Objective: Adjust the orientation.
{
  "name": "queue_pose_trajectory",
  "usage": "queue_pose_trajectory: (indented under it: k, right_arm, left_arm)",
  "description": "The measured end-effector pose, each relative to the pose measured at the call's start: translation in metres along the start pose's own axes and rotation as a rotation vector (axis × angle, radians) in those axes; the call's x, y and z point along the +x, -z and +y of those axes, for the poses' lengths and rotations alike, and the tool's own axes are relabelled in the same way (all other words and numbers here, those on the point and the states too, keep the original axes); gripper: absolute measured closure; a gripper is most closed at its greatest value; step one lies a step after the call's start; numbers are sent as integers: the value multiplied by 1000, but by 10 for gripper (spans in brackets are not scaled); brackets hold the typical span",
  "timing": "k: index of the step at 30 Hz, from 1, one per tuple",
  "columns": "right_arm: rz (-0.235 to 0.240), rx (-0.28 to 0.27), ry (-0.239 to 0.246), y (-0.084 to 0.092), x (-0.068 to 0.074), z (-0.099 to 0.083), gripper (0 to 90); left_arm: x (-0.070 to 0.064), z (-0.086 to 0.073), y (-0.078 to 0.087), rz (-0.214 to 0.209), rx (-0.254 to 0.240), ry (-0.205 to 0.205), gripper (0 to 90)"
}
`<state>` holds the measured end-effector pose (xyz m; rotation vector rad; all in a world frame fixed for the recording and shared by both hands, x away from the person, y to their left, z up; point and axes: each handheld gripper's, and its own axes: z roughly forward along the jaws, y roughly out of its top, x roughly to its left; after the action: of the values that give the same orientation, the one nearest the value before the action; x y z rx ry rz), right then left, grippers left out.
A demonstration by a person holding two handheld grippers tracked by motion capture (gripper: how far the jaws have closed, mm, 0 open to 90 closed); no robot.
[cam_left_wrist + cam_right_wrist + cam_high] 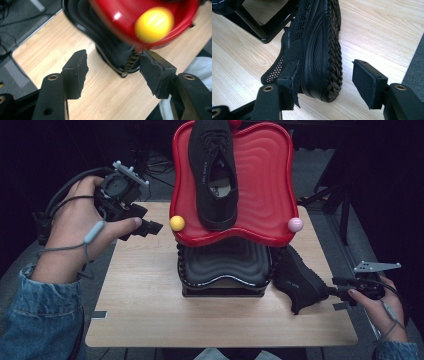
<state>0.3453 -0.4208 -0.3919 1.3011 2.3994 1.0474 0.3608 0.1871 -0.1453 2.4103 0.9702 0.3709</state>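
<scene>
A black shoe (215,170) lies on the red top tray (260,170) of a two-tier rack. A second black shoe (300,280) rests on its side on the table, against the rack's right side. My right gripper (334,291) is at this shoe's heel (317,50). Its jaws are open around the heel: one pad lies against the mesh upper and the other stands apart from the sole. My left gripper (152,226) hangs open and empty in the air left of the rack, near the yellow ball (154,24) on the red tray's corner.
A black ribbed lower tray (225,262) sits under the red one on a black frame. A pink ball (295,224) marks the red tray's right corner. The wooden table (140,295) shows bare surface at left and front. Cables and stands lie on the floor behind.
</scene>
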Motion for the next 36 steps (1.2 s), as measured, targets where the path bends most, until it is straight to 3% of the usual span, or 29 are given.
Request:
queue_pose_trajectory:
  k: [10,18,29,32,36]
  right_arm:
    - [-8,-12,-4,4,-2,0,412]
    - [-11,0,4,3,0,3,464]
    - [-17,67,16,5,10,9,760]
    - [-26,83,32,3,13,11,848]
    - [-33,94,48,4,16,12,900]
  left_arm:
    - [14,-38,-59,-15,42,45,402]
    - [21,-76,-113,-11,31,96,406]
    - [12,-118,-165,-47,52,137,389]
    - [10,-121,-176,-56,94,129,385]
    - [12,-122,-179,-52,95,139,378]
